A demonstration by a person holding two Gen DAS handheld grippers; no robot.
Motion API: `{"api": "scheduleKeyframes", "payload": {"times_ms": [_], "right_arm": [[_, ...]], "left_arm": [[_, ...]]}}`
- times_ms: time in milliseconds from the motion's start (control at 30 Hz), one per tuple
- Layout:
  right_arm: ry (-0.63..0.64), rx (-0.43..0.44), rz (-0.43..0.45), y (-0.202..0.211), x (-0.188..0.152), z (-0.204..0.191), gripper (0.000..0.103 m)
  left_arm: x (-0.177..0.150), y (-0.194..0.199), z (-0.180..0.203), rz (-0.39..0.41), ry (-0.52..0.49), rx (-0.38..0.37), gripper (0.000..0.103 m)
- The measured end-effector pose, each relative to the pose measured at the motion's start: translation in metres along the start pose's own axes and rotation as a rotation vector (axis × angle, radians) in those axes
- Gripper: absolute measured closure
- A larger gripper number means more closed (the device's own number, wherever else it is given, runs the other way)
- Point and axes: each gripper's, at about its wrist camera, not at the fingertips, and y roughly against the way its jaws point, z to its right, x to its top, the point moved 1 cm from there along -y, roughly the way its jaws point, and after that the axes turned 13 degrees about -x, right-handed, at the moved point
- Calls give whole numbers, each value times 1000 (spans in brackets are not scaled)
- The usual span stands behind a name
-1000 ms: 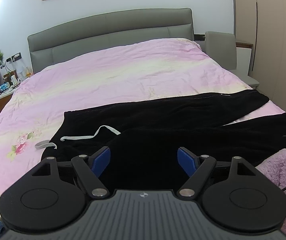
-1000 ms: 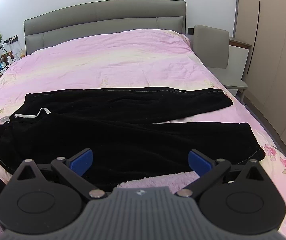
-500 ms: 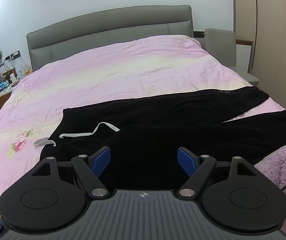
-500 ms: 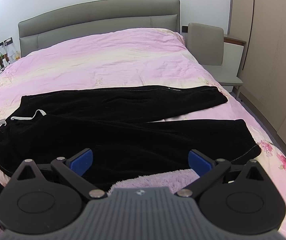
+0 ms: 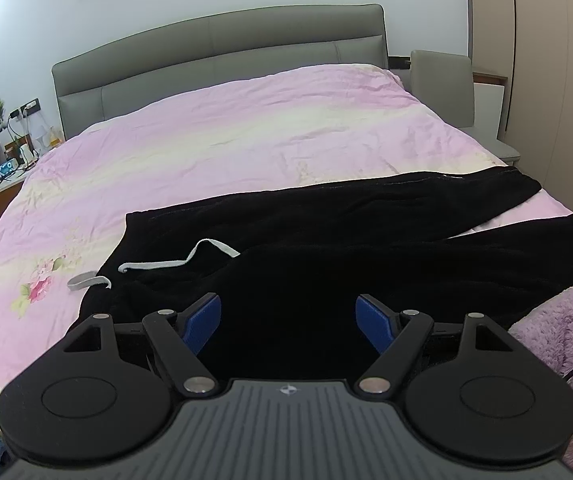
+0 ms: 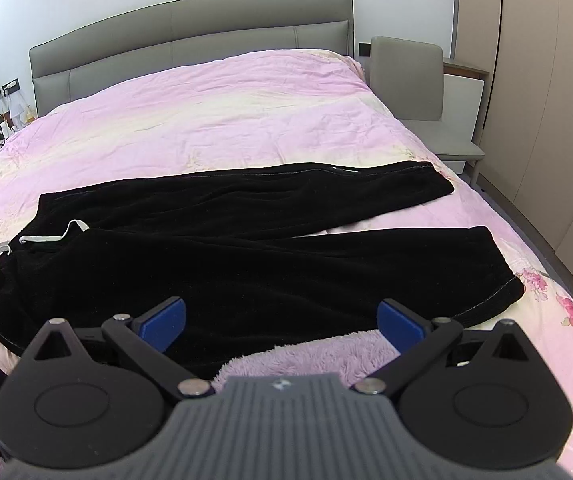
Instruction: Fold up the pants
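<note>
Now one pair of black velvety pants [image 6: 246,248] lies flat on the pink bed cover [image 6: 226,120], long axis from 9 to 3 o'clock, waistband at 9. Only the right view shows both leg hems. Left tongs [image 5: 288,320] and right tongs [image 6: 280,322] hover wide open, empty.

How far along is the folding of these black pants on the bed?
Done: the black pants lie spread across the pink bedspread, legs apart, drawstring loose by the waist. No fold is visible yet. In hand: nothing; the left gripper and right gripper are both open above the fabric, holding none of it. Left: bringing one leg over the other, then folding lengthwise.
</note>
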Motion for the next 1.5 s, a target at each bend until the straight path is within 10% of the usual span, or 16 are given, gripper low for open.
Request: {"api": "scheduleKeyframes", "payload": {"times_ms": [1500], "right_arm": [[-24, 29, 3, -17, 4, 20, 5]], "left_arm": [[3, -15, -15, -68, -95, -6, 17]]}}
